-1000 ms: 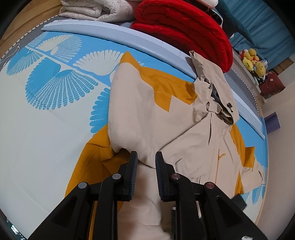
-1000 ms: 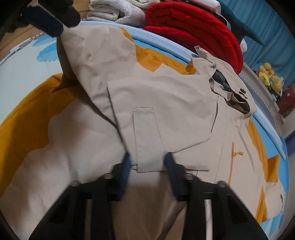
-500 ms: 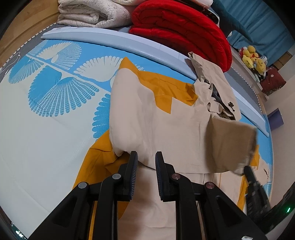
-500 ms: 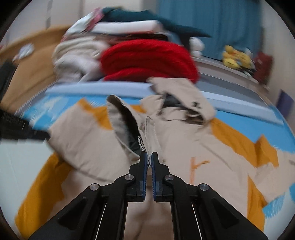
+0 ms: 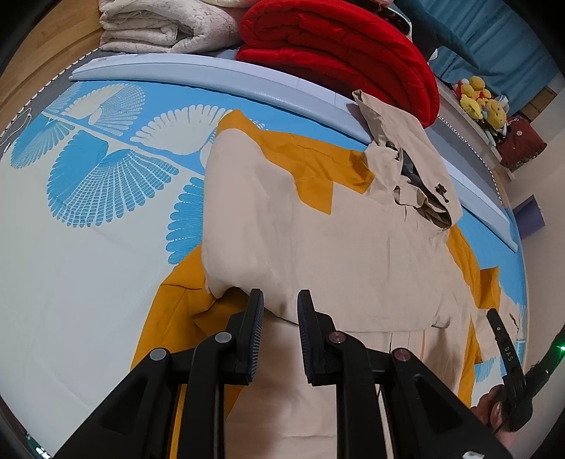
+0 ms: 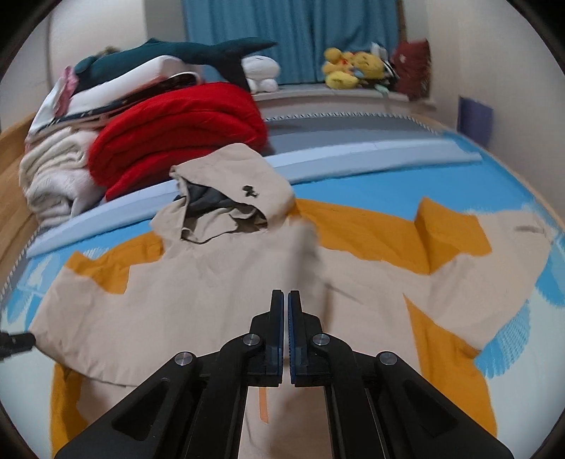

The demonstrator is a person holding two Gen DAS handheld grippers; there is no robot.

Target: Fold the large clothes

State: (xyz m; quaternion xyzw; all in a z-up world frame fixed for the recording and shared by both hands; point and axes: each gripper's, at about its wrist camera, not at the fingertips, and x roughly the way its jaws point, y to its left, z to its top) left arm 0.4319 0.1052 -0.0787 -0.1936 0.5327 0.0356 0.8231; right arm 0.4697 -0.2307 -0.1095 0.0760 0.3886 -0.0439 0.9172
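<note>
Since a second ago our right gripper (image 6: 285, 300) has let go of the folded panel, lifted clear and rolled; the panel now lies flat across the chest. Item: hooded jacket (image 5: 335, 240), beige with mustard-orange patches, spread front-up on the bed (image 5: 70, 268), blue-and-white fan-print sheet; hood (image 6: 233, 183) toward the folded red blanket (image 6: 176, 137) and cream blanket (image 5: 166, 24). Left sleeve folded over the body. Right jaws clenched together, nothing between them, above the jacket's middle. Left gripper (image 5: 280, 303): jaws slightly parted at the folded sleeve's lower edge; we cannot tell whether they pinch the cloth. Plush toys (image 6: 353, 67) on the far ledge.
</note>
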